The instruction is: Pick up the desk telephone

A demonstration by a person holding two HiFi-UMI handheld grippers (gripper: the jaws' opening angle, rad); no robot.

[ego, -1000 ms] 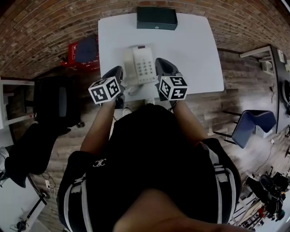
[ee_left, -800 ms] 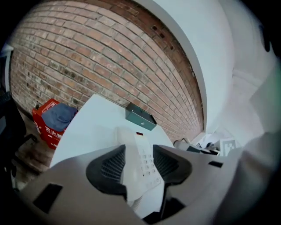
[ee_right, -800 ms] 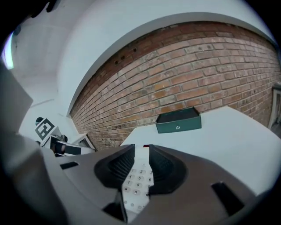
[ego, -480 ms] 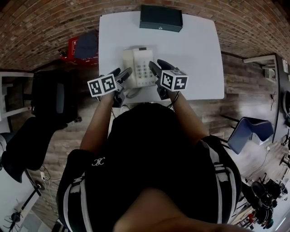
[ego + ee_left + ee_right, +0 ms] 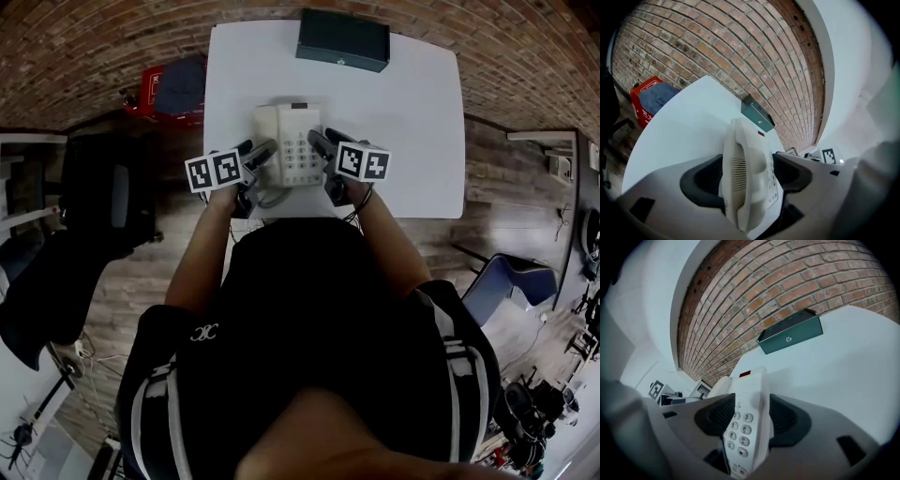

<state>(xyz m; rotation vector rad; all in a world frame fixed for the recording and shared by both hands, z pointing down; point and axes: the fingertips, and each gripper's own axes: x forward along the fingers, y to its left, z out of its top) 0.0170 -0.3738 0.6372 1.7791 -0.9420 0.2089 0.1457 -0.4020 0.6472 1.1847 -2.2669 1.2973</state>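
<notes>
The off-white desk telephone (image 5: 292, 141), handset left and number keys right, sits near the front edge of the white counter (image 5: 403, 103). My left gripper (image 5: 258, 152) clamps its handset side, my right gripper (image 5: 322, 142) its keypad side.

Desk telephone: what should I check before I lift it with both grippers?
1. Left gripper jaws closed on the handset side of the desk telephone: ok.
2. Right gripper jaws closed on the keypad side: ok.
3. Handset seated on the base: ok, as far as the head view shows.
4. Cord at the near edge free to follow: cannot tell.
5. Green box apart from the phone, at the far edge of the table: ok.
</notes>
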